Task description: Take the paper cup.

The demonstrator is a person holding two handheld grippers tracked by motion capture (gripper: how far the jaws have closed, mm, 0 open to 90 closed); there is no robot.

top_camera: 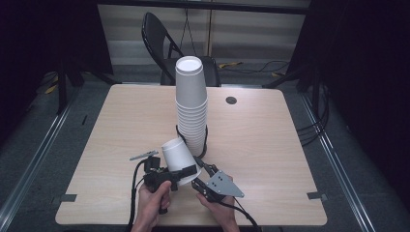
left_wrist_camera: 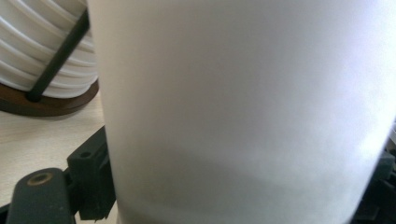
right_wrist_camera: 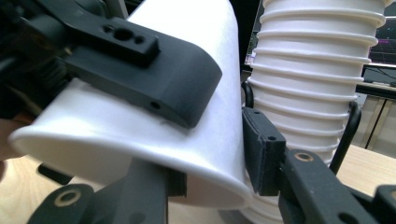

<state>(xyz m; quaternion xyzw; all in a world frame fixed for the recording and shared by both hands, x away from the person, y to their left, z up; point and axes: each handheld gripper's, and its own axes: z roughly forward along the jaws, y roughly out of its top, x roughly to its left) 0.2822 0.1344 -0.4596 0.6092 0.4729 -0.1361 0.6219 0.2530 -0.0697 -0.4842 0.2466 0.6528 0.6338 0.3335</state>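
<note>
We see a pale wooden table [top_camera: 270,159] with a small round black grommet [top_camera: 231,100] set in its far side. Behind the table's far edge stands a black folding chair [top_camera: 157,36]. Right of the table, black cables [top_camera: 309,128] lie on the grey floor, and grey tape strips [top_camera: 64,198] mark the floor at its near corners.

A cup stack [top_camera: 191,104] stands upright in a wire holder [top_camera: 205,143] at the middle of the worktop [top_camera: 121,116]. Just before it, toward the person, a single cup [top_camera: 176,153] lies tilted, bottom up and away, its side touching the stack's lower part. The left tongs [top_camera: 186,172] clamp this cup near its rim. The right tongs [top_camera: 204,169] sit just right of the cup, beside the stack's foot. Behind the worktop stands a chair [top_camera: 159,38].
</note>
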